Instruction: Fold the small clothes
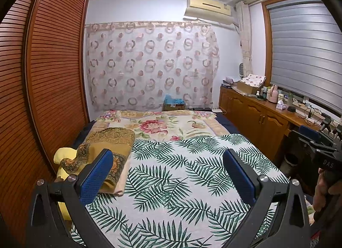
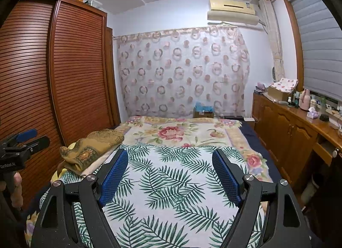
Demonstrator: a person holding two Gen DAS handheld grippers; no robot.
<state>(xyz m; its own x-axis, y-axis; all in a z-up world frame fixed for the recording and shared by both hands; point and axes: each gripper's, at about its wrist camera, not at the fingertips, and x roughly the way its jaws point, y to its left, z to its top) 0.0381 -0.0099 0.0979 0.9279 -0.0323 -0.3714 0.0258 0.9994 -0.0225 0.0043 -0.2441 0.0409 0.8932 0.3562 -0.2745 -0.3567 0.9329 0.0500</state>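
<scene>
My left gripper (image 1: 167, 155) is open and empty, held above a palm-leaf cloth (image 1: 181, 175) spread on the bed. My right gripper (image 2: 170, 155) is open and empty too, above the same palm-leaf cloth (image 2: 171, 184). A pile of folded fabric, gold patterned on top (image 1: 106, 143), lies at the cloth's left edge, just beyond my left gripper's left finger; it also shows in the right wrist view (image 2: 96, 143). The right gripper appears at the right edge of the left wrist view (image 1: 316, 141). The left gripper appears at the left edge of the right wrist view (image 2: 21, 141).
The bed carries a floral blanket (image 1: 158, 124) behind the palm cloth. A slatted wooden wardrobe (image 1: 42, 77) stands close on the left. A wooden cabinet (image 1: 256, 115) with bottles and boxes runs along the right. A patterned curtain (image 1: 149, 66) hangs on the far wall.
</scene>
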